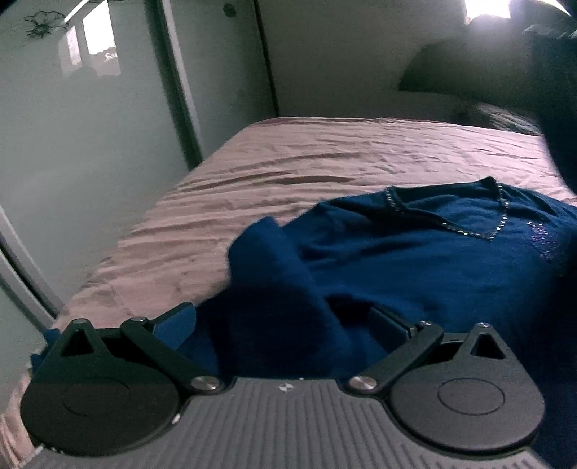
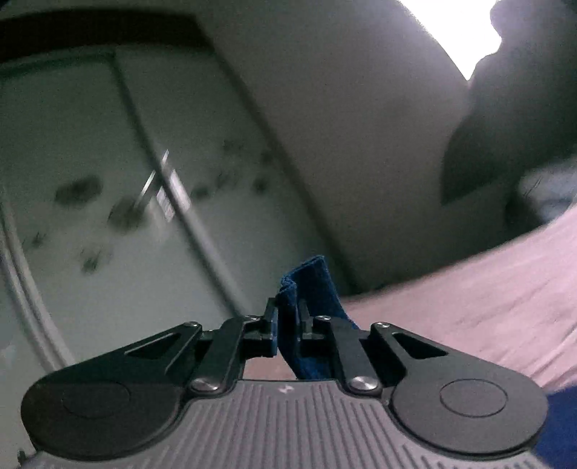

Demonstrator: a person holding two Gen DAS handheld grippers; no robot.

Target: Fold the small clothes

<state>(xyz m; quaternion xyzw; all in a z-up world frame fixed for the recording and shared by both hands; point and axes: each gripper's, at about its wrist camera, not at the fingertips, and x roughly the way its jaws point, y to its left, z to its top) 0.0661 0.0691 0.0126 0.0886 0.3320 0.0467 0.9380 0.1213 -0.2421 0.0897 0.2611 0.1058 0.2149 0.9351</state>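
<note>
A dark blue top (image 1: 414, 252) with a beaded V neckline lies spread on the pink bed sheet (image 1: 270, 173). My left gripper (image 1: 285, 324) is open, its fingers wide apart, with a raised fold of the blue fabric lying between them. My right gripper (image 2: 288, 324) is shut on a strip of the blue top (image 2: 310, 285), lifted off the bed and tilted; the fabric sticks out past the fingertips.
A wardrobe with frosted doors (image 1: 72, 144) stands left of the bed. A dark pillow (image 1: 468, 72) lies at the head of the bed, under a bright window (image 1: 487, 11). The right wrist view is blurred.
</note>
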